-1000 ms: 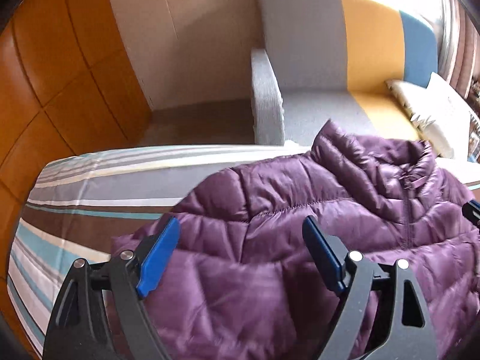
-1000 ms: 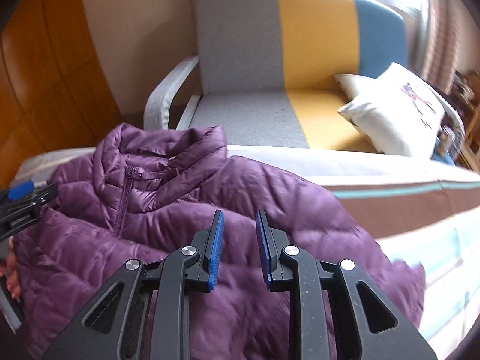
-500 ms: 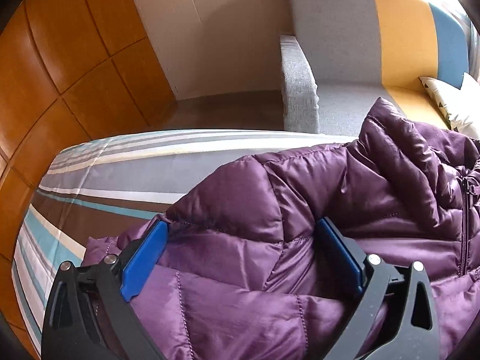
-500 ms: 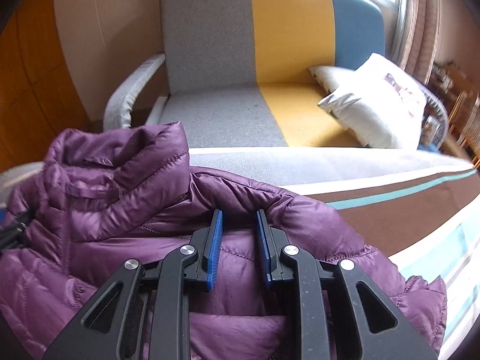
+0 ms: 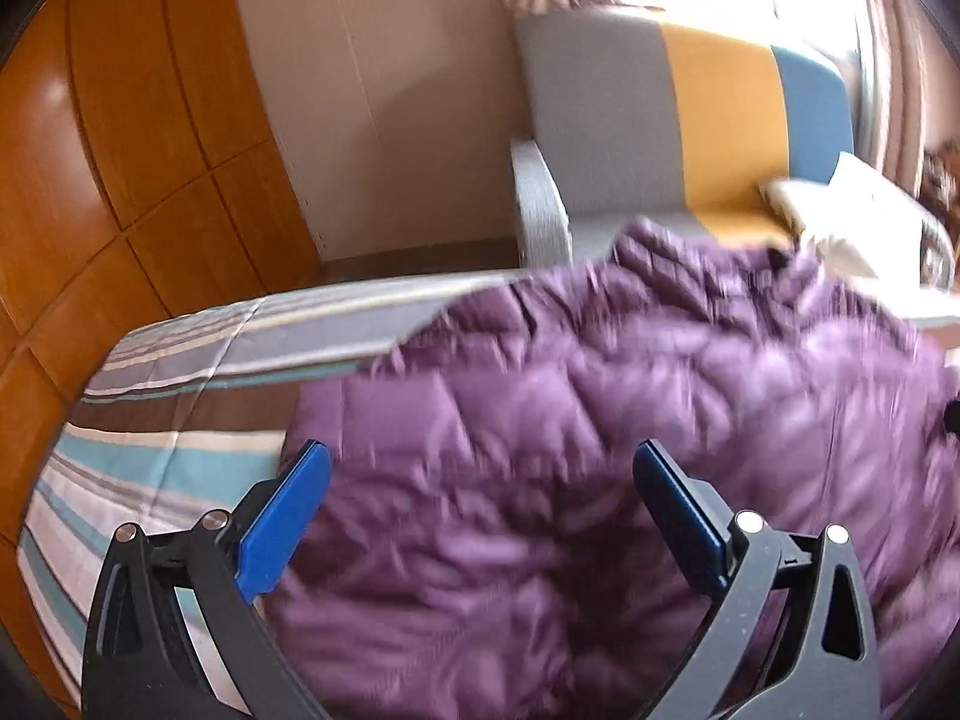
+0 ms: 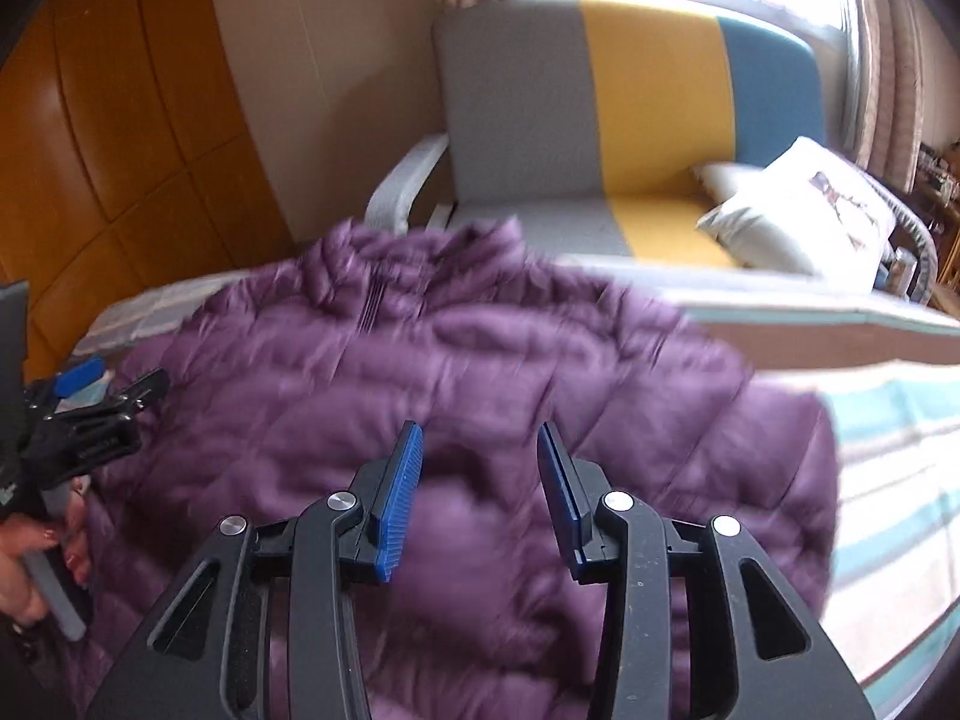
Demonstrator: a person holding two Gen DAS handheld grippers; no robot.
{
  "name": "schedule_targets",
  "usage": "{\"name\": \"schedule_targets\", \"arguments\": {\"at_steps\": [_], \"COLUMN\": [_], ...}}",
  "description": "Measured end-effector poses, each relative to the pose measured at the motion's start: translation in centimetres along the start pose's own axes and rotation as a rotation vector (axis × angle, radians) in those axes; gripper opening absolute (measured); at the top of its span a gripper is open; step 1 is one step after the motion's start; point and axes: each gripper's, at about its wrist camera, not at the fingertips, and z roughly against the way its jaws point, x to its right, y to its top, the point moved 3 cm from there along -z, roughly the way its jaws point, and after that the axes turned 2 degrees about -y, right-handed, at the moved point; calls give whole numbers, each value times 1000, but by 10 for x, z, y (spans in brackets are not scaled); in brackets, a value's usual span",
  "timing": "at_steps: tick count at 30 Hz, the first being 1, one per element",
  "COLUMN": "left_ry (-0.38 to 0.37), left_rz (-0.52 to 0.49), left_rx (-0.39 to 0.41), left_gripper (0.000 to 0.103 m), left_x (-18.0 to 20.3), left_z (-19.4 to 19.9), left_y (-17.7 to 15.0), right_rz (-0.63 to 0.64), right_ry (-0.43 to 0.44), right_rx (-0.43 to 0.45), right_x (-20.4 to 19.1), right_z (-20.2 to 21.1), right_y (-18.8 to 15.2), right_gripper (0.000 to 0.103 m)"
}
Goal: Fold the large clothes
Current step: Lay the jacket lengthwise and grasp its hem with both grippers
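The purple quilted puffer jacket [image 6: 456,384] lies spread on the bed with the striped cover [image 5: 180,354], its stand-up collar and zip at the far edge, towards the grey, yellow and blue sofa [image 6: 630,114] with its white cushion [image 6: 804,210]. I judge it light and very soft, all trapped air: it will bulge, spring back after a fold, and its glossy shell looks slippery, so a shallow pinch could slide off. I would take it at a stitched seam, hem or shoulder edge, gathering both layers deep between the pads, not at a smooth puffed panel

My left tool [image 5: 480,498] stands at its widest and grips nothing. Its jaws have just been opening, and the jacket's near-left part lies below and between the two blue pads, with no pad pressing on it as far as the blur lets me tell. The jacket's left edge runs just inside the left pad, with striped cover showing beyond it

My right tool [image 6: 477,474] stands partly apart, a narrow-to-middling gap; its jaws have just been opening too, and purple fabric shows in the gap and beneath, but the pads look clear of it. The jacket's right shoulder and sleeve lie ahead and to the right of this tool. Both views are smeared, so I cannot tell fine contact
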Motion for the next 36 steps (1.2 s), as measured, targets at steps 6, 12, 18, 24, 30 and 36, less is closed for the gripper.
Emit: {"name": "schedule_targets", "arguments": {"at_steps": [6, 12, 18, 24, 30, 36], "left_ry": [35, -32, -169, -196, -211, -227], "left_rz": [2, 0, 68, 29, 70, 43], "left_rx": [-136, -124, -113, -92, -84, -91], "left_gripper": [101, 101, 101, 101, 101, 100], "left_x": [-5, -11, -34, -51, -84, -99], "left_z": [-29, 11, 64, 113, 145, 160], "left_y": [-21, -28, -64, -113, -156, -197], "right_rz": [-66, -162, -136, -171, -191, -187], "right_ry": [-36, 52, 106, 105, 85, 101], "right_rx": [-87, -88, -55, -79, -130, -189], "right_x": [8, 18, 35, 72, 96, 94], "right_z": [-37, 9, 87, 146, 186, 196], "right_y": [-21, -20, -50, -103, -168, -214], "right_gripper": [40, 41, 53, 53, 53, 53]}}
